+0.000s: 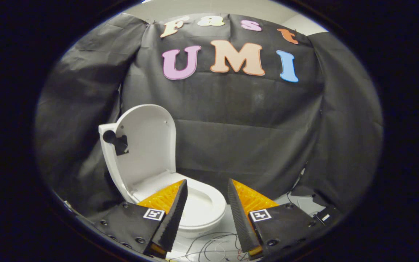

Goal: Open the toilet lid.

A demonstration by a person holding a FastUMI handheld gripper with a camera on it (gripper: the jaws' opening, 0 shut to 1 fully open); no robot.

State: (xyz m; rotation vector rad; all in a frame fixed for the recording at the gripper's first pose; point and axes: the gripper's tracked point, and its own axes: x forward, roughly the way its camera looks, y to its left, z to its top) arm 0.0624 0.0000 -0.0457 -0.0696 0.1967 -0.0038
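Note:
A small white toilet (195,203) stands on the floor just beyond my left finger. Its lid (147,145) is raised upright and leans back against the tank (107,145), so the seat and bowl lie exposed. My gripper (206,186) hovers above and in front of the bowl. Its two orange-and-black fingers (171,203) are spread apart and hold nothing. The left finger covers part of the seat's near left rim.
Black cloth walls close the booth behind and on both sides of the toilet. Thin cables (209,245) lie on the pale floor between my fingers. A small dark device (322,214) sits on the floor at the right, by the cloth.

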